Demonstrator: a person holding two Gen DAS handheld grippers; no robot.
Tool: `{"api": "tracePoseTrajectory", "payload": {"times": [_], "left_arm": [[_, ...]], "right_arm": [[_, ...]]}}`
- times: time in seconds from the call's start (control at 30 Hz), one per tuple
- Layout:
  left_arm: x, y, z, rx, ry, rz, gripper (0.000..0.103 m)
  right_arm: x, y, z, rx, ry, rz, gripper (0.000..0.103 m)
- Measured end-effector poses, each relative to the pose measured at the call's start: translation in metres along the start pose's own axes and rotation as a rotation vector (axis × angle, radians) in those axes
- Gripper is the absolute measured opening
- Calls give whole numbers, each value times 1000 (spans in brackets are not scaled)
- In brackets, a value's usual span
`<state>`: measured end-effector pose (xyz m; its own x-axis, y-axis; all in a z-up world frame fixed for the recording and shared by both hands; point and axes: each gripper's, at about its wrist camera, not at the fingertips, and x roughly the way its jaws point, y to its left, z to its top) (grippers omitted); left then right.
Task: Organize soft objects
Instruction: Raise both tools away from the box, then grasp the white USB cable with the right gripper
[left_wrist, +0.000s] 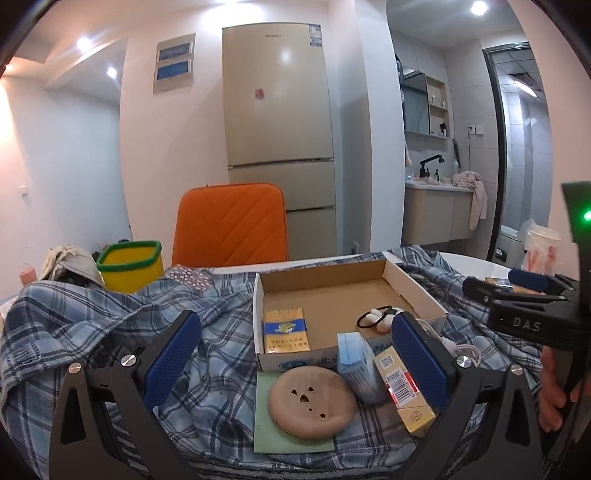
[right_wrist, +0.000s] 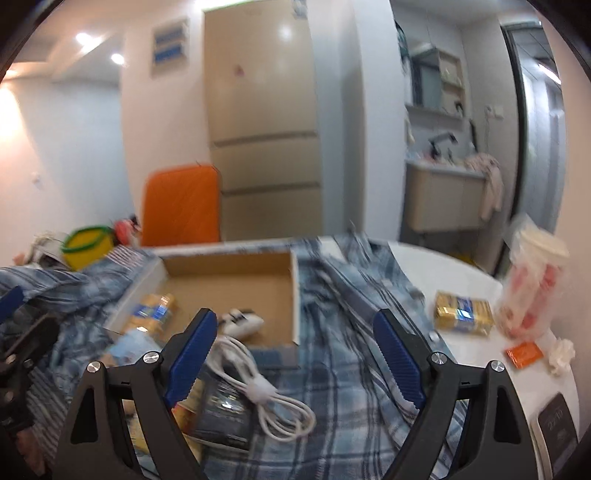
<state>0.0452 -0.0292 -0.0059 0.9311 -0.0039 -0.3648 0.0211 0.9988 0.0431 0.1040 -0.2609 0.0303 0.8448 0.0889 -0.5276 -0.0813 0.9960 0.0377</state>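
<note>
In front of me lies a blue checked cloth (left_wrist: 207, 332), rumpled in folds over the table, and on it sits a shallow cardboard box (left_wrist: 413, 291), open at the top. Inside the box a black hair tie (left_wrist: 373, 317) lies flat near its front right corner, touching a small white soft thing I cannot name. Just in front of the box a blue face mask (left_wrist: 351, 345) lies folded, beside a round beige pad (left_wrist: 312, 402) with small holes that rests on a green sheet (left_wrist: 266, 435).
</note>
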Motion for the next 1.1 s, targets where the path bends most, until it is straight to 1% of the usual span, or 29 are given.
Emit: {"api": "tracePoseTrajectory", "payload": {"times": [0.07,0.1,0.17,0.2,0.23,0.3,0.37,0.43,0.47,0.6,0.67,0.8,0.83,0.87,0.93,1.0,1.03,1.1], "left_arm": [[2,0,-1,-5,11,-12,103],[2,1,-2,-5,16,-15,103],[5,-1,-3,-1,34,-27,103],[6,-1,-2,1,44,-34,103],[7,-2,-3,3,52,-44,103],[6,-3,-2,7,55,-51,103],[6,-3,-2,6,53,-51,103],[6,-2,-2,2,55,-51,103],[7,-2,-2,0,59,-52,103],[12,-3,-3,2,87,-65,103],[15,-2,-3,0,100,-72,103],[20,0,-4,-10,130,-84,103],[21,1,-5,-13,134,-87,103],[21,1,-5,-14,137,-88,103],[22,0,-5,-12,141,-89,103],[22,0,-6,-10,143,-90,103],[22,0,-6,-9,143,-90,103],[22,-1,-6,-11,143,-90,103]], "right_arm": [[10,-1,-1,1,60,27,88],[17,0,-3,-9,112,62,88],[26,1,-7,-21,175,137,88],[31,2,-8,-19,200,187,88],[33,3,-9,-22,211,199,88],[39,5,-13,-27,236,199,88],[44,6,-15,-25,264,208,79],[51,5,-17,-17,294,207,76],[54,4,-17,-12,304,212,73],[61,4,-19,3,342,232,70],[62,4,-21,1,355,239,63],[68,6,-23,-9,384,234,56],[71,7,-24,-11,396,231,51],[73,8,-25,-14,406,229,44],[77,10,-26,-20,424,237,38],[76,11,-27,-28,419,238,34],[75,11,-27,-30,416,242,28],[72,12,-27,-38,403,239,26]]}}
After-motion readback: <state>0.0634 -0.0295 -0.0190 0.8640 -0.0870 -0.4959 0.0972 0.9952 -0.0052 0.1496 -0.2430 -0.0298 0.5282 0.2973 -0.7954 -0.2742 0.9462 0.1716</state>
